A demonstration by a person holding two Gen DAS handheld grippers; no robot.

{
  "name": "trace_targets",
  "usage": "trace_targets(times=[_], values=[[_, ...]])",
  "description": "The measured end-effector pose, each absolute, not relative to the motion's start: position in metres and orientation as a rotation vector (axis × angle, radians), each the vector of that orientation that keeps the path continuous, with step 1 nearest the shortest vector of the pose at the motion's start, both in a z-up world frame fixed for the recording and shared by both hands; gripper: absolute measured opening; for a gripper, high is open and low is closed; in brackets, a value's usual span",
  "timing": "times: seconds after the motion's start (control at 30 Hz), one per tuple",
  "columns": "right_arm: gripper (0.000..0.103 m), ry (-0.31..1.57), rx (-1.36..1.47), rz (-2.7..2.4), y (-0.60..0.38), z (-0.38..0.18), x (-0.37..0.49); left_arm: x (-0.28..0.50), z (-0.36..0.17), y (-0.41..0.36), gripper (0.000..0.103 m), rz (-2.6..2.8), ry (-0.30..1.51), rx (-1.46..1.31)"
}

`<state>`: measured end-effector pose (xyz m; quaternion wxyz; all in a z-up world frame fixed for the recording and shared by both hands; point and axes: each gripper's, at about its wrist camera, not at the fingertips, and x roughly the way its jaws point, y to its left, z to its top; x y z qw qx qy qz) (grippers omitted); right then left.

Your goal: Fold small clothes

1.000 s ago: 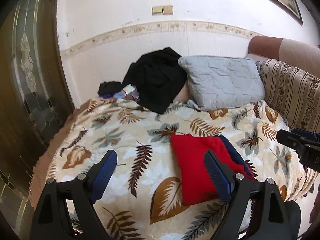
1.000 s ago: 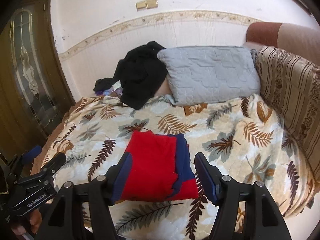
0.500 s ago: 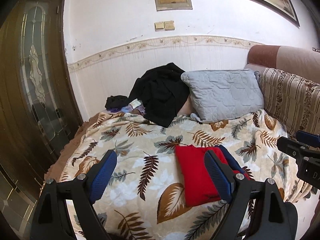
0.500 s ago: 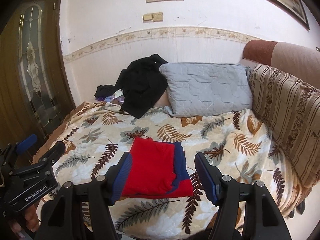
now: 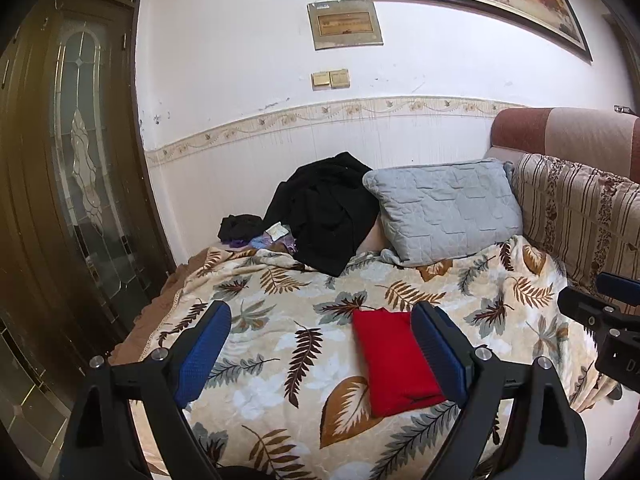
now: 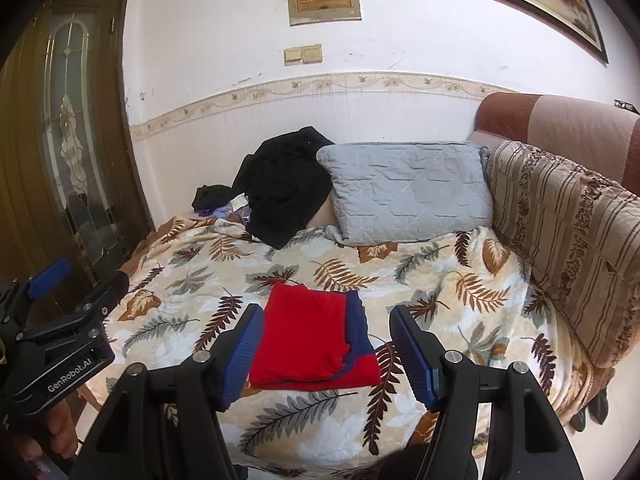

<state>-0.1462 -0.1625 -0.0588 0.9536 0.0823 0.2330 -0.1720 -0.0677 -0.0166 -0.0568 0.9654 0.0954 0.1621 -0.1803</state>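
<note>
Both claws sit farther back from the bed's front edge than before. One folded red garment [image 6: 308, 340] lies beyond the wide, empty right claw [image 6: 326, 354]; the left claw [image 5: 320, 354] is opening, empty.

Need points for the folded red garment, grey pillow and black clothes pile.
folded red garment [image 6: 304, 336], right wrist view, middle of its top red layer
grey pillow [image 6: 408, 188], right wrist view, centre of its quilted face
black clothes pile [image 5: 324, 216], left wrist view, middle of the heap
</note>
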Motion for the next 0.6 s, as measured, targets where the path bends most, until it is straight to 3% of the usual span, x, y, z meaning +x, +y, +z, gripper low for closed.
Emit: trace_targets(times=[0.6], values=[[0.071, 0.423, 0.171, -0.332, -0.153, -0.043, -0.166, -0.085, -0.042, -0.011, 0.093, -0.351, 0.29, 0.198]])
